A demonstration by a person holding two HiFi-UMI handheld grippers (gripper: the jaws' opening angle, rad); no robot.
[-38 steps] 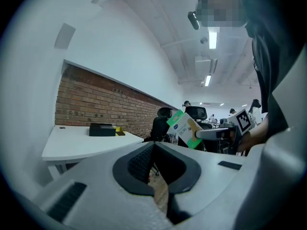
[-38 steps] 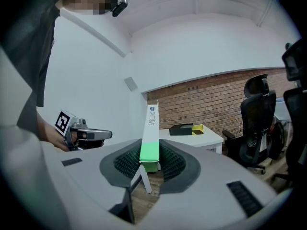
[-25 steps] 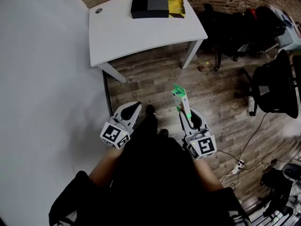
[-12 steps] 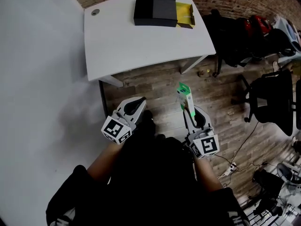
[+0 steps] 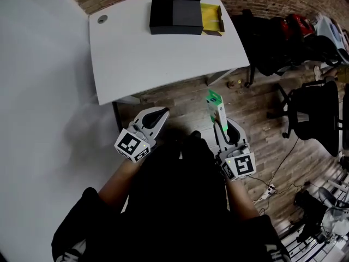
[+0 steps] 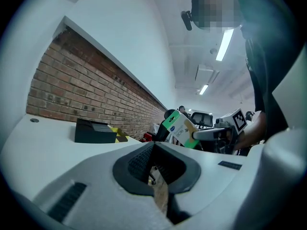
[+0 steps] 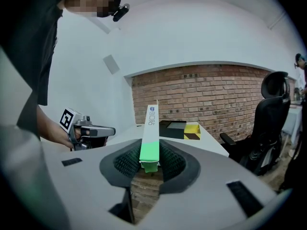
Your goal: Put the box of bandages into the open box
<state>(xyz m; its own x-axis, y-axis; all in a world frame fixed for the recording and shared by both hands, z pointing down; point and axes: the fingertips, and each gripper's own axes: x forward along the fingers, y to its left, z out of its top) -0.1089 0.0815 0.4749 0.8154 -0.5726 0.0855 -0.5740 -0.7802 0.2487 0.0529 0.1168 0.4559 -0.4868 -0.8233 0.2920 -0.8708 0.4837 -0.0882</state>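
Observation:
The bandage box (image 5: 215, 103), white and green, sticks up and forward from my right gripper (image 5: 221, 121), which is shut on its green end (image 7: 150, 150). It hangs over the wooden floor, short of the white table (image 5: 158, 53). The open box (image 5: 185, 16) is black with a yellow inside. It lies at the table's far edge by the brick wall, also seen in the right gripper view (image 7: 180, 129) and the left gripper view (image 6: 95, 132). My left gripper (image 5: 159, 113) is held level with the right one, shut and holding nothing (image 6: 154, 150).
Black office chairs (image 5: 319, 102) and dark bags (image 5: 272, 37) stand to the right of the table. Cables and a power strip (image 5: 270, 191) lie on the floor at lower right. A white wall runs along the left. The table leg (image 5: 215, 78) stands just ahead of the held box.
The table has come nearer in the head view and both grippers have moved a little forward toward it. The bandage box stays in the right gripper.

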